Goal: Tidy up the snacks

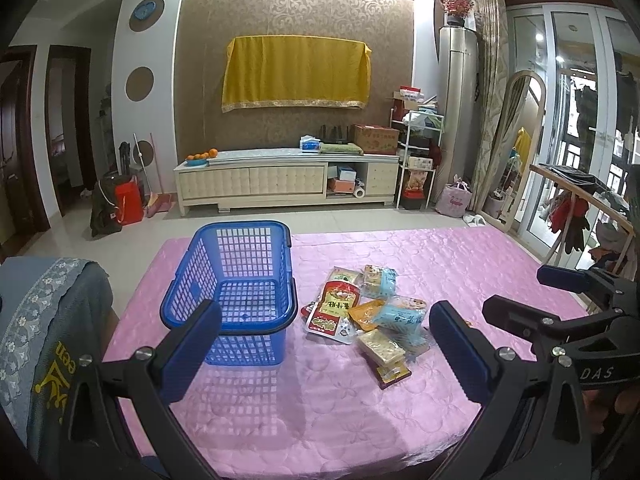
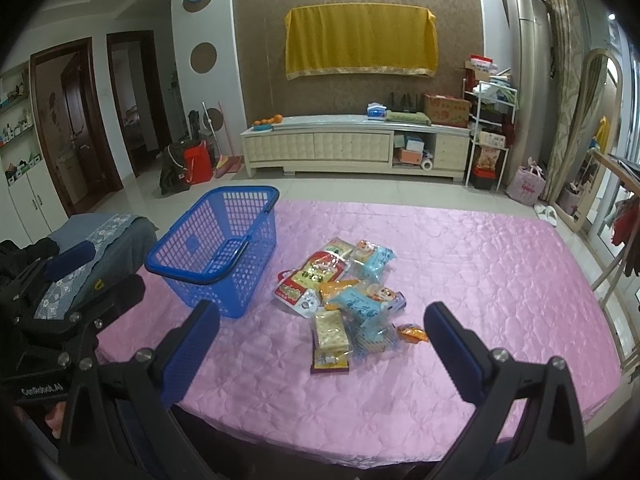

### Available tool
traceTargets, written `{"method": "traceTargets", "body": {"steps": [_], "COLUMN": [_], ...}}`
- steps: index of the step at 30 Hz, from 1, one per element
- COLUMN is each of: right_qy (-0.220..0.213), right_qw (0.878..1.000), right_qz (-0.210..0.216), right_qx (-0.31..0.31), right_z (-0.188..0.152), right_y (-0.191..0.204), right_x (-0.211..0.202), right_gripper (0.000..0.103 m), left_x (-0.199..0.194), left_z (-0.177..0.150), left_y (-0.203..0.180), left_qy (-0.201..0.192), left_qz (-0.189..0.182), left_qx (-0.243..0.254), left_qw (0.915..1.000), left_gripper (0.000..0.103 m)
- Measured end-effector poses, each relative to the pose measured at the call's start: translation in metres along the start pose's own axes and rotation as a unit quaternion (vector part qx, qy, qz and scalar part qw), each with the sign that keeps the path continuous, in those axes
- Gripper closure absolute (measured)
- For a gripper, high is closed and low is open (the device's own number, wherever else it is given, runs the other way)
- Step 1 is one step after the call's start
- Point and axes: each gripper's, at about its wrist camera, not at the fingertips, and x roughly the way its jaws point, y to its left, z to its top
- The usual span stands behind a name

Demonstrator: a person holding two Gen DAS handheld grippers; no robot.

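Note:
A blue plastic basket stands empty on the left of the pink tablecloth. Right of it lies a loose pile of snacks: a red packet, light blue packets, a cracker pack and a small orange packet. My left gripper hangs open above the near table edge, in front of the basket and pile. My right gripper is open too, just short of the pile. Neither holds anything.
A chair with a grey-blue embroidered cover stands at the table's left edge beside the basket. A wooden rack with hanging clothes is off the right side. Beyond the far edge lie tiled floor and a TV cabinet.

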Motion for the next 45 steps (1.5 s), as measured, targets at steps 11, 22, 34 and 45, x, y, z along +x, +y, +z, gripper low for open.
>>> {"method": "traceTargets", "body": {"steps": [11,22,34,45], "right_qy": [0.001,-0.003,0.032,0.068], "right_qw": [1.0,1.0,0.999,0.997], "right_qz": [0.002,0.0,0.003,-0.025], "right_qx": [0.001,-0.013,0.005,0.039], "right_z": [0.0,0.007,0.013,0.005], "right_y": [0.0,-0.008,-0.059,-0.104], "right_x": [0.001,0.001,0.031,0.069], "right_gripper": [0.0,0.0,0.0,0.0], "left_x": [-0.001,0.009,0.057,0.125], "left_z": [0.0,0.01,0.023,0.028], "left_y": [0.0,-0.005,-0.033,-0.071], "left_qy": [-0.001,0.006,0.064,0.136], "left_qz": [-0.005,-0.018,-0.066,-0.12], "left_qx": [0.0,0.004,0.031,0.073], "left_qw": [1.0,0.9998,0.9953,0.9807], "left_gripper": [0.0,0.0,0.0,0.0]}}
